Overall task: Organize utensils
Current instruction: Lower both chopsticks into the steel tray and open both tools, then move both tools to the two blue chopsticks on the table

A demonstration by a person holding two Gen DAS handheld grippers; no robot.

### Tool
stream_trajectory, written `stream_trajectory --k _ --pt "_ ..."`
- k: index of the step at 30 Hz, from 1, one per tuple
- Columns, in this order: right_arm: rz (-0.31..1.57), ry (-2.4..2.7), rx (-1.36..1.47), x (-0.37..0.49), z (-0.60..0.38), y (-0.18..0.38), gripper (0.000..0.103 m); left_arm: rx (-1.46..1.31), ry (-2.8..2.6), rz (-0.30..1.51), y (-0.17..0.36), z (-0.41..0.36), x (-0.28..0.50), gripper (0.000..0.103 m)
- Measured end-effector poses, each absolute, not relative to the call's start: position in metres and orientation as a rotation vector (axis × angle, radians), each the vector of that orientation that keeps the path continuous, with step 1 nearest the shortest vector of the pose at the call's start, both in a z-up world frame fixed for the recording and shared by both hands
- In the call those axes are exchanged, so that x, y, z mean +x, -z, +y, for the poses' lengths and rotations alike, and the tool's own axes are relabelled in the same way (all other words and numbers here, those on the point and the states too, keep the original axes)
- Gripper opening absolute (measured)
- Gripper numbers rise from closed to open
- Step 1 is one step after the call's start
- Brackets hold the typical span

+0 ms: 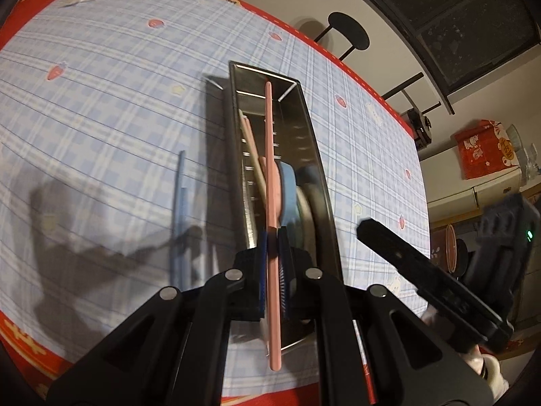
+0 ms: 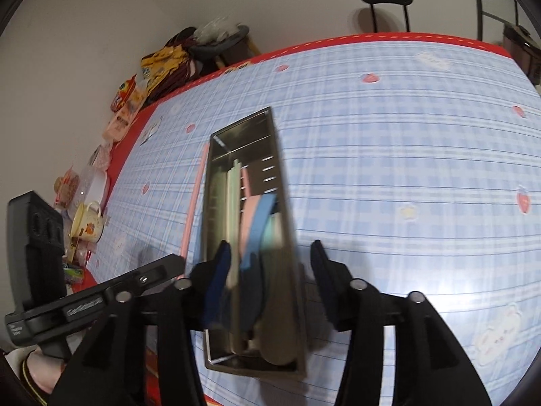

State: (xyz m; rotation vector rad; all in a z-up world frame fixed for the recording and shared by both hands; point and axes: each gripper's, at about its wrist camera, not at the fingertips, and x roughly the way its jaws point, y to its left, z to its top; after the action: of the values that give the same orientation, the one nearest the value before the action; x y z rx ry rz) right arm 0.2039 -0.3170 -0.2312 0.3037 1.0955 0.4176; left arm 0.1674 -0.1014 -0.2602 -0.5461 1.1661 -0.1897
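A long steel utensil tray (image 1: 306, 128) lies on the blue plaid tablecloth; it also shows in the right wrist view (image 2: 245, 128). It holds pink, blue and pale green spoons and sticks (image 2: 257, 223). My left gripper (image 1: 273, 253) is shut on a long pink utensil (image 1: 268, 155), held over the tray's near end along its length. In the right wrist view that pink utensil (image 2: 192, 199) appears along the tray's left outer side. My right gripper (image 2: 270, 270) is open, its fingers straddling the tray's near part. A blue chopstick (image 1: 179, 203) lies on the cloth left of the tray.
The other gripper's body shows at the right in the left wrist view (image 1: 439, 277) and at the left in the right wrist view (image 2: 91, 301). Snack bags and cups (image 2: 88, 223) crowd the table's left edge. A black chair (image 2: 385, 0) stands beyond the far edge.
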Motion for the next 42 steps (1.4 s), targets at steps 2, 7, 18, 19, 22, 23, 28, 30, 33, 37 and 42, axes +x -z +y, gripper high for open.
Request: stream_trajectory --k 2,7,18,19,22,23,28,30,33,37,42 --pt "1.09 -0.409 0.301 0.201 -0.325 0.23 0.06 -0.561 0.185 1.175 0.263 -0.107 0.172 0.01" --pt "1.084 -0.396 0.289 0.197 -0.336 0.228 0.07 -0.557 0.2 1.172 0.265 -0.119 0.181 0.019" --pt "1.047 -0.37 0.232 0.178 -0.325 0.217 0.096 -0.461 0.132 1.061 0.231 -0.077 0.172 0.09" --pt "1.044 -0.367 0.223 0.176 -0.322 0.216 0.097 -0.447 0.12 1.062 0.229 -0.071 0.17 0.092" --pt "1.038 -0.354 0.201 0.17 -0.314 0.213 0.097 -0.386 0.077 1.083 0.227 -0.058 0.166 0.095" --pt "1.035 -0.342 0.194 0.167 -0.311 0.213 0.097 -0.37 0.071 1.089 0.228 -0.054 0.164 0.095" --pt "1.016 -0.297 0.167 0.155 -0.298 0.21 0.097 -0.263 0.066 1.119 0.232 -0.038 0.147 0.097" --pt "1.016 -0.283 0.15 0.151 -0.291 0.211 0.097 -0.209 0.072 1.129 0.234 -0.034 0.139 0.097" --pt "1.022 -0.253 0.124 0.142 -0.28 0.213 0.097 -0.12 0.089 1.143 0.238 -0.034 0.128 0.097" --pt "1.019 -0.231 0.117 0.13 -0.268 0.215 0.097 -0.019 0.135 1.184 0.253 -0.039 0.118 0.097" --pt "1.013 -0.192 0.111 0.12 -0.261 0.216 0.097 0.061 0.21 1.239 0.278 -0.05 0.113 0.097"
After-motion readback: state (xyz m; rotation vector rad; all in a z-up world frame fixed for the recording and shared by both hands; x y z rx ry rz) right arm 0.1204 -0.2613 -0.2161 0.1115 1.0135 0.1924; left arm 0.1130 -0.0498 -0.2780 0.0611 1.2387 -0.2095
